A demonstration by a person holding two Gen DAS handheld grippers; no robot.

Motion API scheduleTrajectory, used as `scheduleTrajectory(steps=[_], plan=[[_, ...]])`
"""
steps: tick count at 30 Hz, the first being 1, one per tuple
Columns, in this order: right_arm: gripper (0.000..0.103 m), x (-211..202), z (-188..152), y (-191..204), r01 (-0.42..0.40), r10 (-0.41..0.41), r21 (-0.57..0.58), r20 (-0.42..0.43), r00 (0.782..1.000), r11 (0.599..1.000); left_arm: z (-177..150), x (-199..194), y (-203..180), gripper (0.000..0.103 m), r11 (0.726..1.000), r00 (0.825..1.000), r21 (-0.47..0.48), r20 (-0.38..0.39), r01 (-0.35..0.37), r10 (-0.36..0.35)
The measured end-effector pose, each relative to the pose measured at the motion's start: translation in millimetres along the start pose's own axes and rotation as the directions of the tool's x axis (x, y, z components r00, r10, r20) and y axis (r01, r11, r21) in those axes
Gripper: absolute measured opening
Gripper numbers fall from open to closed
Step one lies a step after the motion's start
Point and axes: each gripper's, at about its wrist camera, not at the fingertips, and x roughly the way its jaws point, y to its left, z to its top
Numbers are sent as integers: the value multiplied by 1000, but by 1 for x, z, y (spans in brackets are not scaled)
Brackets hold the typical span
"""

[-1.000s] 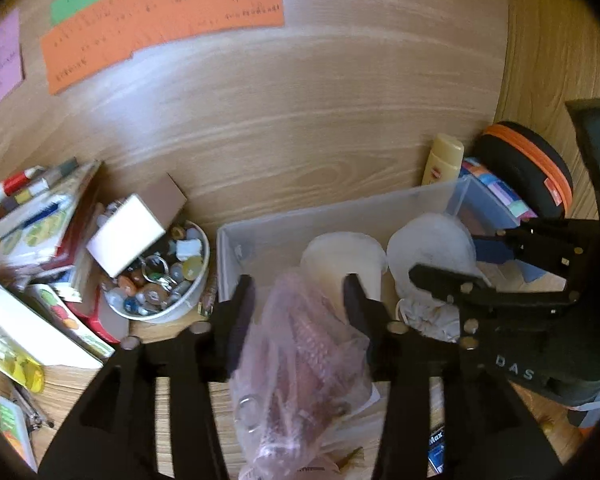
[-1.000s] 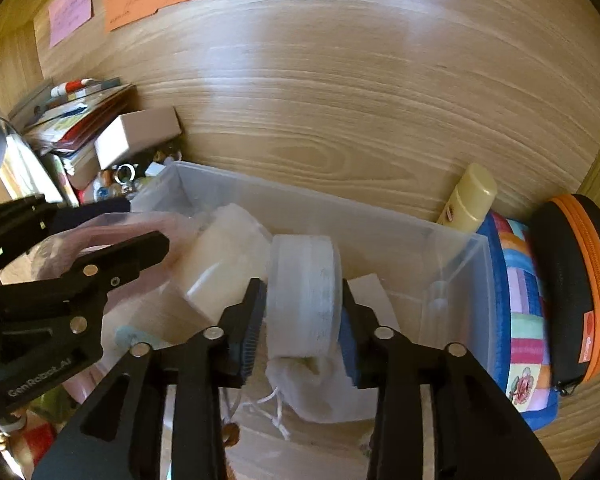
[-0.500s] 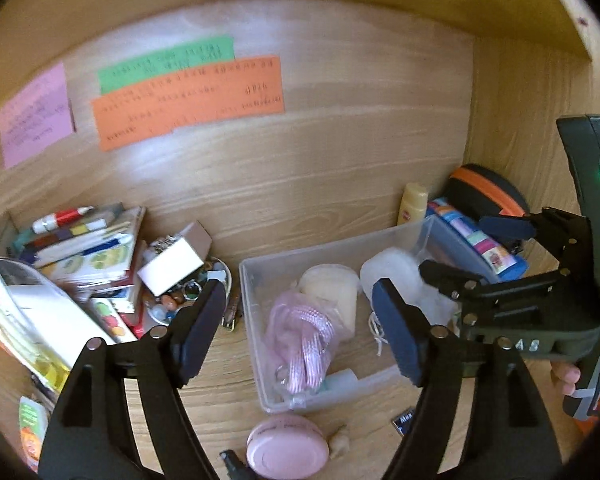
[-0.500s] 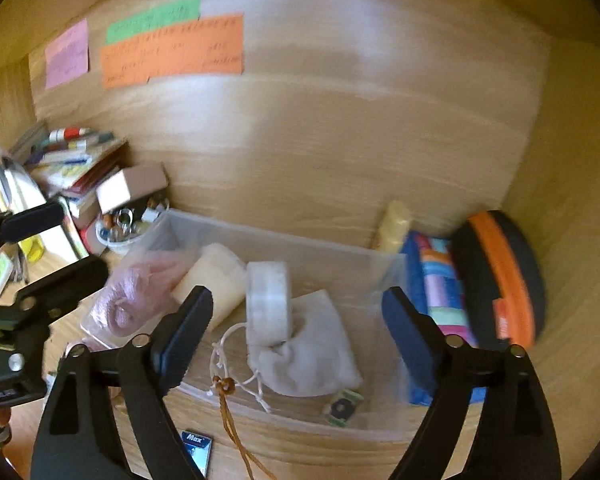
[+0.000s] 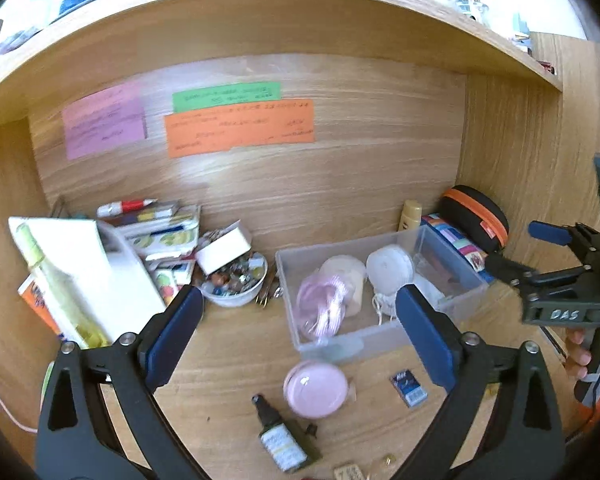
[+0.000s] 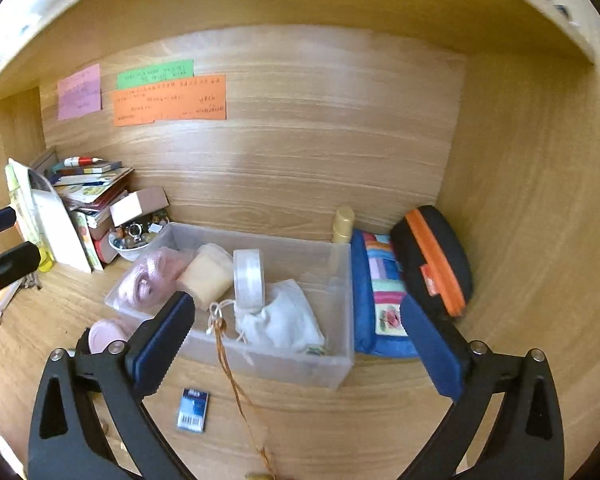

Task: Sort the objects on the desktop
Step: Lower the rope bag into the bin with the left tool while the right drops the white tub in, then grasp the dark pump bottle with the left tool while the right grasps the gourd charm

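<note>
- Desktop objects still loose on the desk (image 5: 228, 392), in front of the clear plastic bin (image 5: 340, 346): pink round compact (image 5: 315, 389), dark dropper bottle (image 5: 278, 434) lying on its side, small blue packet (image 6: 193, 409).
- Already inside the bin: pink cord in a plastic bag (image 5: 323, 308), cream roll (image 6: 206, 276), clear tape roll (image 6: 249, 280) standing on edge, white drawstring pouch (image 6: 284, 322) with its brown cord (image 6: 236, 388) trailing over the front wall onto the desk.
- Left hand-held gripper (image 5: 298, 336): jaws spread wide, nothing between them, above the bin's front edge.
- Right hand-held gripper (image 6: 296, 340): likewise released and empty, over the bin.
- Compact: probably light, rigid, smooth; best pinched across its rim, since the domed lid looks slippery.
- Dropper bottle: likely glass, so fragile; round body apt to roll; best gripped across the labelled middle.
- Packet: flat, thin, light; hard to lift off the desk; best taken by opposite long edges.
</note>
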Motion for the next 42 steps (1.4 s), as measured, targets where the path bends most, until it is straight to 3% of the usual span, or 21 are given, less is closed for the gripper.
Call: scheduleTrajectory(steps=[7, 12, 19, 27, 34, 37, 40, 42], plan=[[103, -24, -25, -14, -20, 20, 36, -9, 1000, 999, -32, -11, 18, 99, 999, 998, -25, -60, -23, 22], [103, -25, -47, -18, -6, 7, 36, -45, 999, 999, -63, 5, 28, 99, 999, 987, -45, -159, -30, 22], [103, -8, -86, -13, -2, 1, -7, -146, 989, 1000, -93, 24, 32, 99, 994, 967, -105, -254, 4, -31], [100, 15, -123, -1, -49, 29, -69, -263, 964, 996, -109, 41, 19, 99, 996, 953, -85, -303, -1, -25], [68, 24, -133, 9, -77, 39, -110, -313, 949, 991, -113, 57, 18, 98, 995, 943, -98, -331, -25, -9], [57, 27, -135, 9, -96, 54, -109, -339, 939, 989, -114, 59, 15, 84, 996, 941, -82, -338, -21, -8], [54, 28, -137, 9, -100, 59, -104, -343, 937, 989, -115, 64, 13, 77, 997, 936, -76, -351, -17, -11], [50, 29, -136, 9, -103, 62, -103, -343, 937, 989, -116, 66, 13, 66, 997, 934, -77, -357, -19, -9]])
